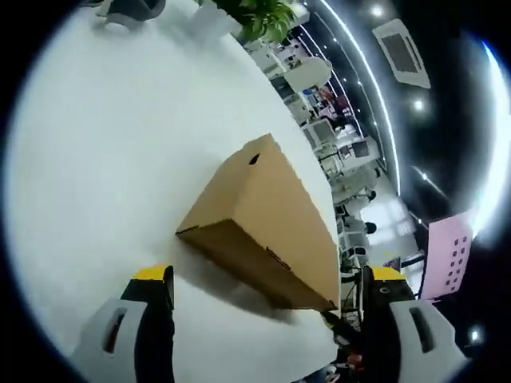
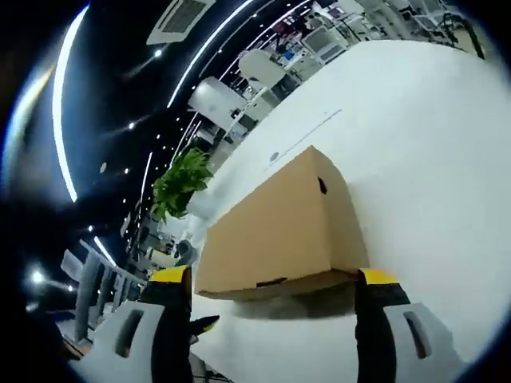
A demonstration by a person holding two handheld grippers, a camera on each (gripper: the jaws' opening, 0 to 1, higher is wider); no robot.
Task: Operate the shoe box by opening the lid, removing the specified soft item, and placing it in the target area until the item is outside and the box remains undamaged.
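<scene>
A brown cardboard shoe box point(image 1: 263, 219) lies on the white table point(image 1: 96, 144) with its lid down and a small dark hole in one end face. My left gripper point(image 1: 270, 279) is open, its yellow-tipped fingers point(image 1: 152, 278) spread wide just short of the box's near corner. In the right gripper view the same box point(image 2: 279, 231) rests on the table point(image 2: 431, 120), its lower edge level with my fingertips. My right gripper point(image 2: 274, 278) is open too, its jaws spread about as wide as the box and holding nothing. The box's inside is hidden.
A potted green plant point(image 1: 259, 16) point(image 2: 180, 187) stands past the table's far edge. Office desks, monitors and white chairs point(image 2: 259, 68) fill the room beyond. A pink chair point(image 1: 447, 255) stands off the table's side. A grey object point(image 1: 128, 9) sits at a far corner.
</scene>
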